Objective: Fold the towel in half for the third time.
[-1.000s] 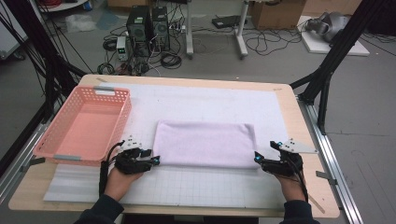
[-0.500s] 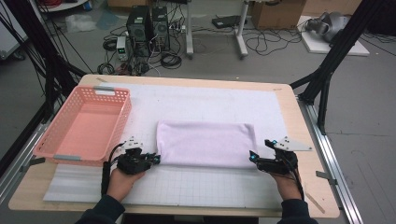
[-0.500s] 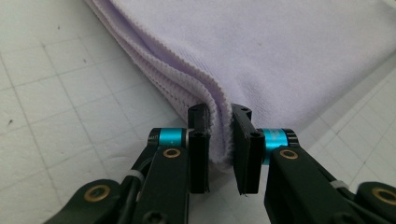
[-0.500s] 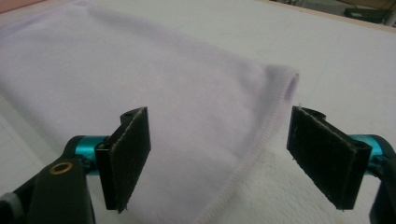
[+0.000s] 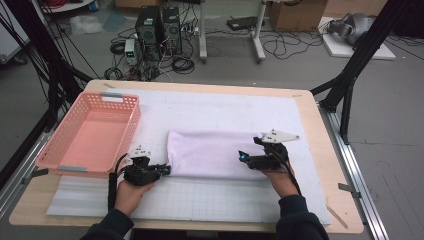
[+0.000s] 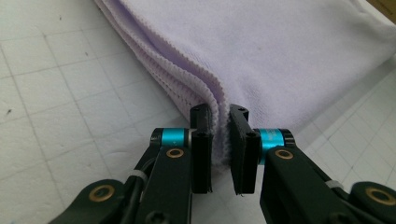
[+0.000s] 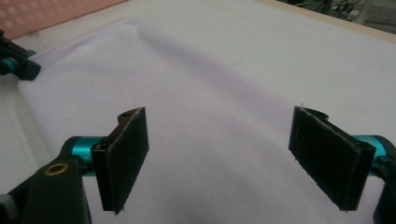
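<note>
From the high view, one folded lilac towel (image 5: 215,154) is lying on the white mat (image 5: 210,107), a little toward the near edge of the desk (image 5: 320,125), with its long axis running left to right, parallel to that edge. The left gripper view is showing what the high view is not: the stacked, stitched layers of the towel's near left corner (image 6: 219,109) are sitting between the two black jaws, which have just been closing and are now pinching it. The left gripper (image 5: 161,170) is pointing rightward at that corner. The right gripper (image 5: 243,157) is hovering over the towel's right part, its jaws standing wide with nothing between them. One pink basket (image 5: 90,132) is standing at the desk's left edge.
</note>
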Tool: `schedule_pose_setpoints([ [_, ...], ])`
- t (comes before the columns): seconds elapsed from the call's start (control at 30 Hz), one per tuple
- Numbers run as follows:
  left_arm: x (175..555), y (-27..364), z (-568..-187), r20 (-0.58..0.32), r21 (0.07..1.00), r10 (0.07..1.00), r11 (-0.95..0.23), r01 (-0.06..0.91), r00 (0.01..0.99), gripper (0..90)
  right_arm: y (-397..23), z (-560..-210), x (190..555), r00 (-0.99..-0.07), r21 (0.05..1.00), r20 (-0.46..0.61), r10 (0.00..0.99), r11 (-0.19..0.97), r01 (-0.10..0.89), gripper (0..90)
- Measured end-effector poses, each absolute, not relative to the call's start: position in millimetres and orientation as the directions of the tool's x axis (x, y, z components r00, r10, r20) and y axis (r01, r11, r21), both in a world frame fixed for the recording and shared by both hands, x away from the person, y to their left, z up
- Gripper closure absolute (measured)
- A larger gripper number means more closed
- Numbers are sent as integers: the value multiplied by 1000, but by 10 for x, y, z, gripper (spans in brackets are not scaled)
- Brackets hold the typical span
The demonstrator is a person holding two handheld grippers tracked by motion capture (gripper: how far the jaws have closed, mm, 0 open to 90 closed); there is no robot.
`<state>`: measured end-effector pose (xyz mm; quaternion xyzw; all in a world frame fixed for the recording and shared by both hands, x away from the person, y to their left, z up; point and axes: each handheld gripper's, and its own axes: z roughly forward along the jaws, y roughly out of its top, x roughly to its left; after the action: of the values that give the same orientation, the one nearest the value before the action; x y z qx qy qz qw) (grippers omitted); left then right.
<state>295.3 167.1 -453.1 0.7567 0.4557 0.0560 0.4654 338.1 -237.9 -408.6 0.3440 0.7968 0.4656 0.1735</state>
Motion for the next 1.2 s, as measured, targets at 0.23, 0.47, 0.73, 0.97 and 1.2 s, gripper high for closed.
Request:
schedule_pose_setpoints([
  [0.23, 2947, 1688, -4513, -347, 761, 735, -142, 633, 582, 812, -1986, -3958, 3691, -751, 851, 32, 660, 377, 367, 189],
  [0.47, 2937, 1721, -4494, -357, 761, 732, -132, 635, 580, 821, -1546, -3834, 3987, -795, 830, 12, 607, 437, 346, 189],
  [0.73, 2931, 1726, -4496, -361, 760, 729, -132, 636, 582, 821, -1116, -3812, 4222, -827, 817, 8, 562, 473, 329, 191],
  [0.97, 2926, 1722, -4501, -360, 758, 730, -135, 639, 582, 822, -750, -3938, 4386, -851, 783, 18, 524, 522, 338, 198],
  [1.2, 2932, 1724, -4511, -361, 757, 727, -137, 639, 584, 821, -378, -4084, 4532, -875, 732, 6, 484, 594, 333, 233],
])
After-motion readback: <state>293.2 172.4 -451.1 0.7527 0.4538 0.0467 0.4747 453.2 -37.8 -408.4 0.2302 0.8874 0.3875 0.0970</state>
